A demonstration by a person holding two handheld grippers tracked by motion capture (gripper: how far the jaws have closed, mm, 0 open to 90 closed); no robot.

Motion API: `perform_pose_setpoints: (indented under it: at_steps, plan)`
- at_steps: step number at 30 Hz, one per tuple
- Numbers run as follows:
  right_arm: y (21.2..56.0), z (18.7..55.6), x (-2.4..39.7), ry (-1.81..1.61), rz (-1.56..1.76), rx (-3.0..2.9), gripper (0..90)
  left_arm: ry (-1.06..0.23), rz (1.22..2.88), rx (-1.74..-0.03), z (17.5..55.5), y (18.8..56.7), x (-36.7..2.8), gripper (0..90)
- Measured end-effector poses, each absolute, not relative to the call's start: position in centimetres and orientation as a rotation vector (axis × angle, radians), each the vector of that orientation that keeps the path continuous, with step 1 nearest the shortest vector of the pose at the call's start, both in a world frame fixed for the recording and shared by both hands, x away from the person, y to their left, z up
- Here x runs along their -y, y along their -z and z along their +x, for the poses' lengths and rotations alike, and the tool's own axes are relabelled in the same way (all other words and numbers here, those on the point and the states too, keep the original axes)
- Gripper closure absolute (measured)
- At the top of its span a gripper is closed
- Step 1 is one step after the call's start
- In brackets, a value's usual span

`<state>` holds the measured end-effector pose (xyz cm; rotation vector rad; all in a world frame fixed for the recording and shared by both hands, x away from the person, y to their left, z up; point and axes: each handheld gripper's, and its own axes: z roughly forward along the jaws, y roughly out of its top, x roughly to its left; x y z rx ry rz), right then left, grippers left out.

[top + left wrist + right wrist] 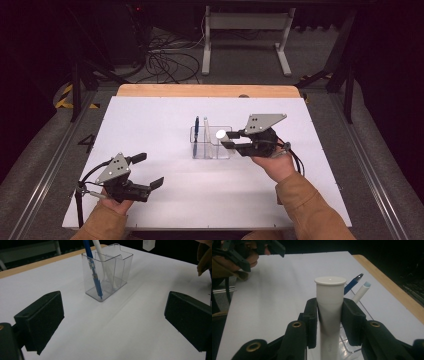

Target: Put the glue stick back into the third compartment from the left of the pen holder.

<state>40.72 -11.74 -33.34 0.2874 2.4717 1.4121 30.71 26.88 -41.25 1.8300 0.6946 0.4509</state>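
A clear plastic organizer (212,145) stands mid-table, with a blue pen (196,129) and a white pen (205,127) leaning in its left compartments. My right gripper (230,139) is shut on a white capped tube (220,134), whose cap end hangs over the organizer's right side. In the right gripper view the pads clamp the tube (330,302) just below its cap, with the organizer (352,347) underneath. My left gripper (149,170) rests open near the front left. Its jaws stand wide apart with nothing between them, facing the organizer (110,270) and the blue pen (94,272).
The white tabletop (150,120) has a wooden strip (207,90) along its far edge. Beyond the table are floor cables (167,62) and a white stand (245,30). A brown sleeve (310,210) reaches in at the front right.
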Motion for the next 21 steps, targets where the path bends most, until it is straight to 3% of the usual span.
perform_pose_setpoints:
  at_steps: [21]
  plan:
    - [33.9,42.4,11.9,-1.503,0.604,-2.287,67.1,-0.443,1.836,-0.692,30.7,41.3,-26.8,3.3]
